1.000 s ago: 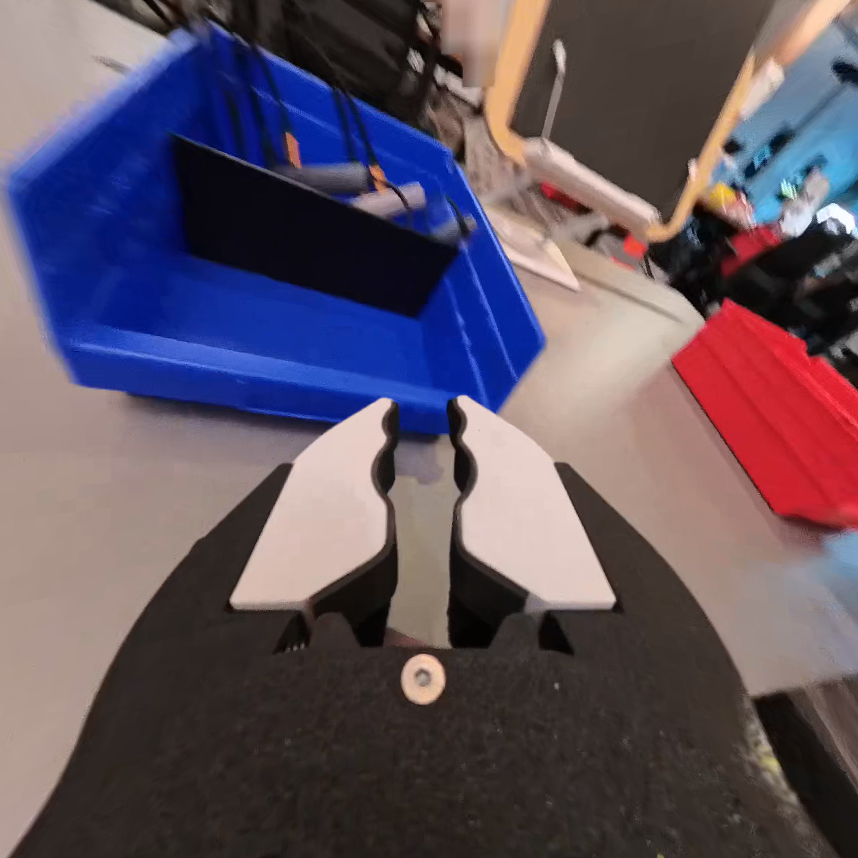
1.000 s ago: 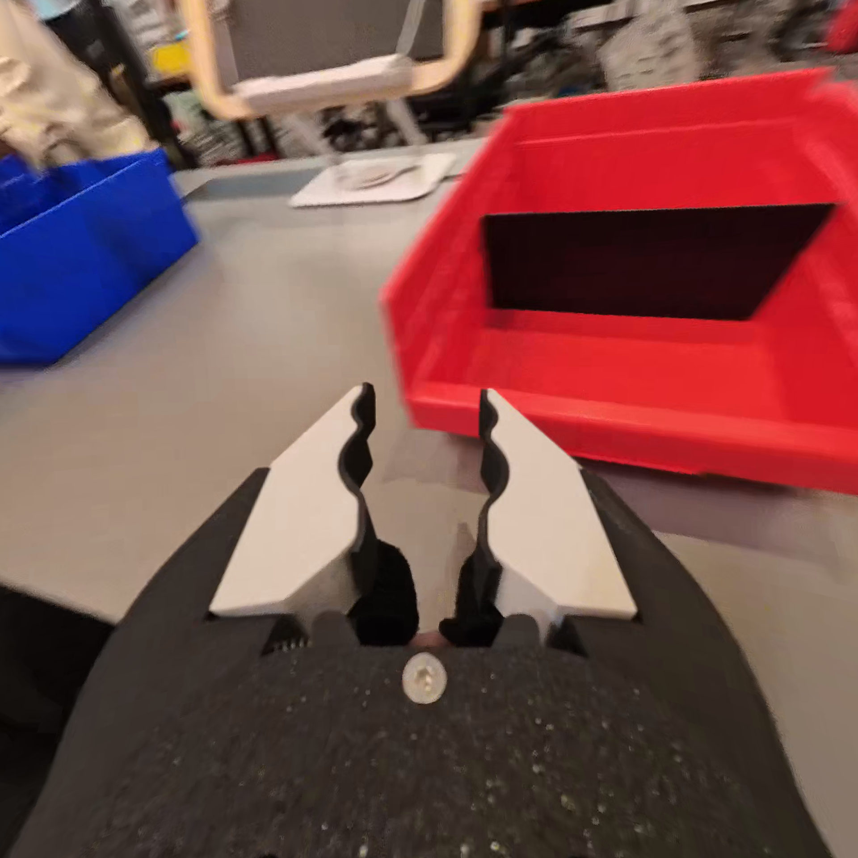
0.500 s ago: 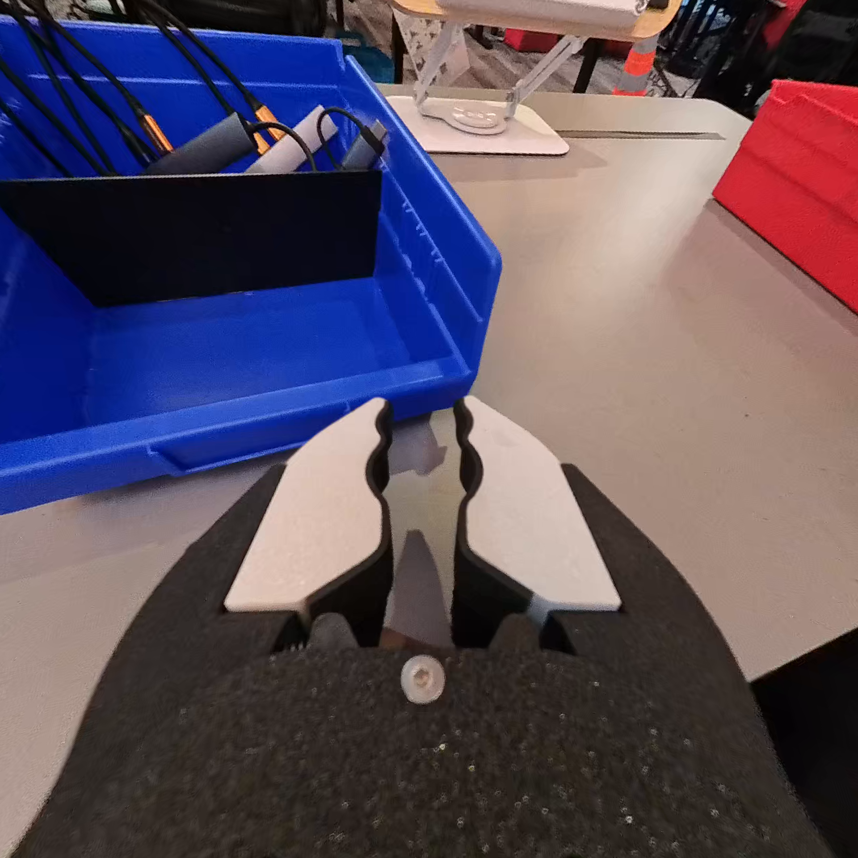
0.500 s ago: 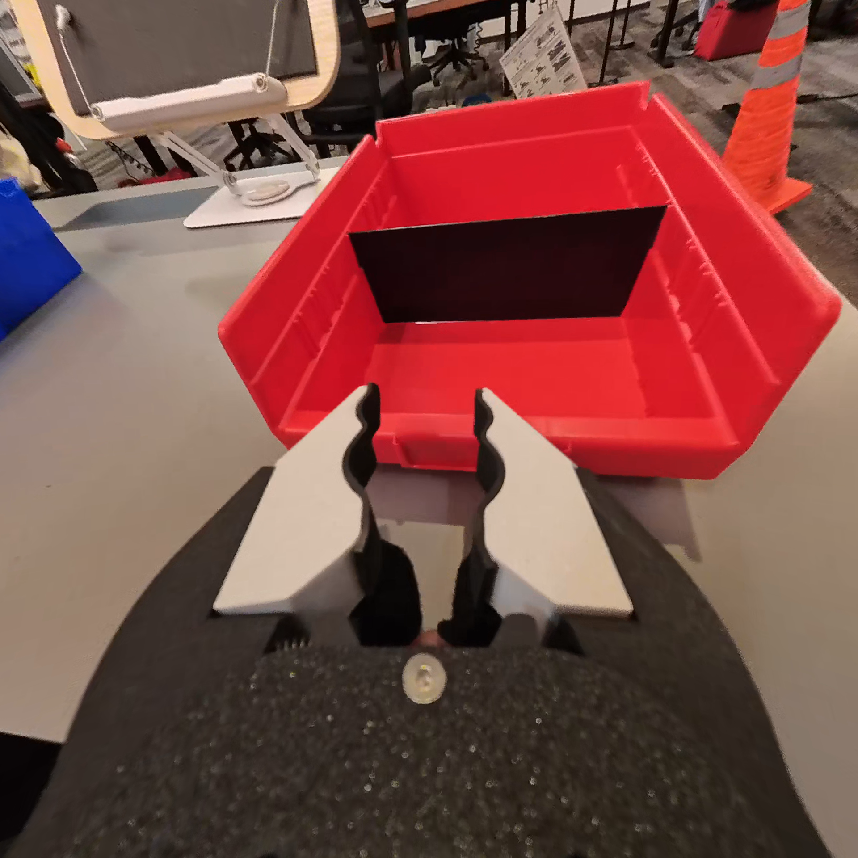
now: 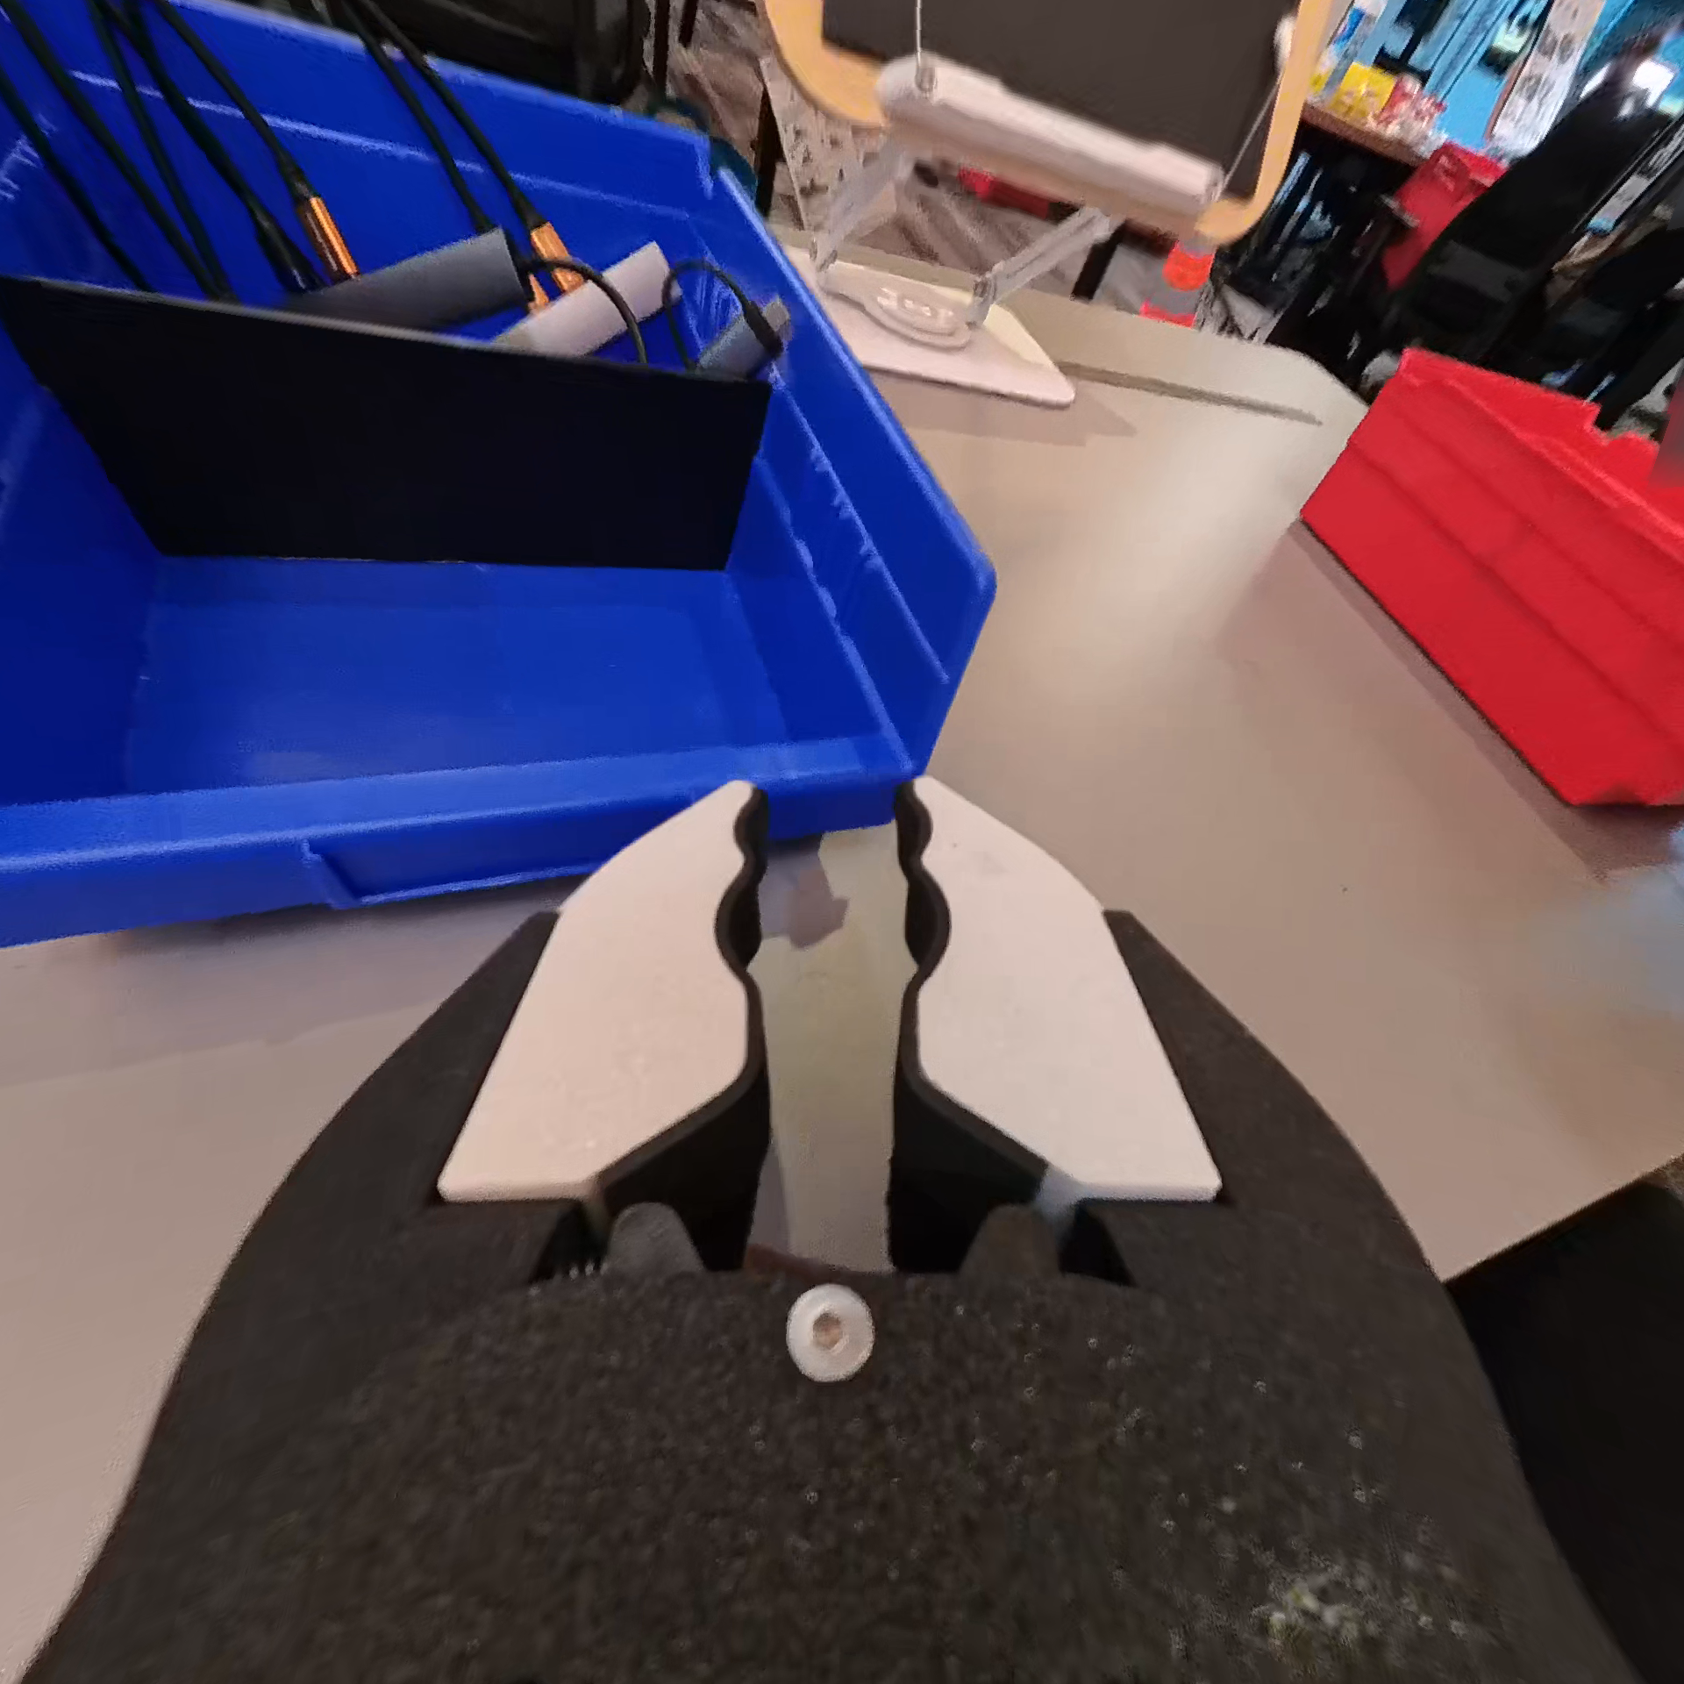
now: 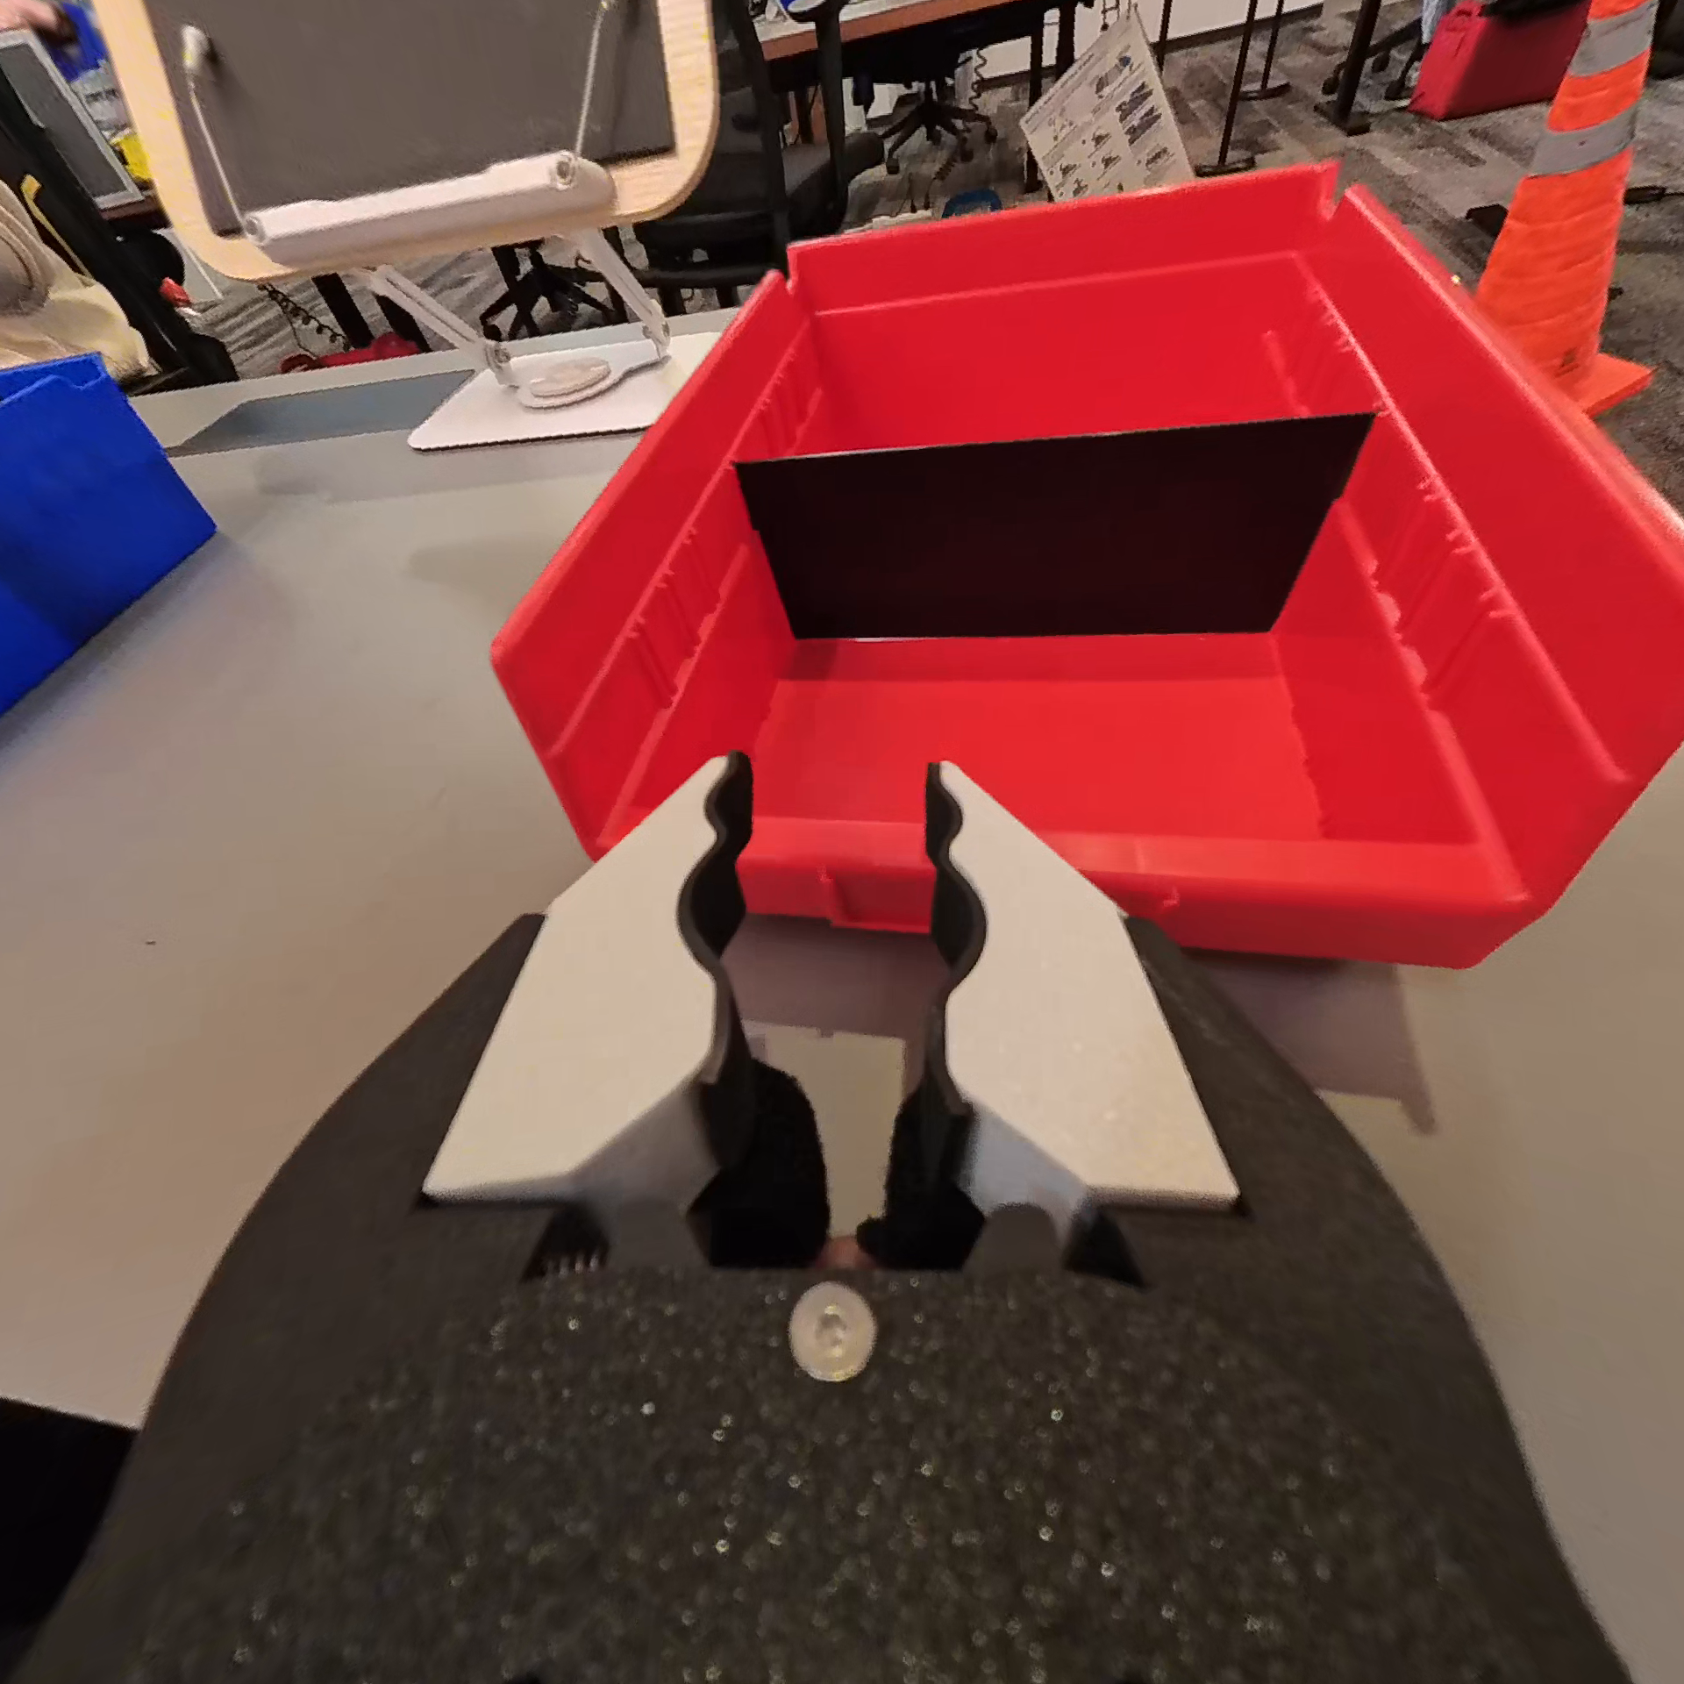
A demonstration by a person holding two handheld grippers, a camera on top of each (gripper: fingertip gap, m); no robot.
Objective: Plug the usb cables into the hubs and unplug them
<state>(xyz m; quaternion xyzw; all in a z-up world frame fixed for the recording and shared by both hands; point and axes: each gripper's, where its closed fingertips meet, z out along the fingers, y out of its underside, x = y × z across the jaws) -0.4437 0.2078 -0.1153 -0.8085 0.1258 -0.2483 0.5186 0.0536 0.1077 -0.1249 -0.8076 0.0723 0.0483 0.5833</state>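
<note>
Left tongs (image 5: 827,825): yours, parted a little, nothing held, above the table (image 5: 1185,729) at the blue bin's (image 5: 456,820) front corner.
Right tongs (image 6: 836,802): gapped wider, nothing held, facing the red bin (image 6: 1139,875).
Hubs (image 5: 583,314): in your blue bin's back compartment behind the black divider (image 5: 410,456).
Cables (image 5: 273,164): black, with them.
</note>
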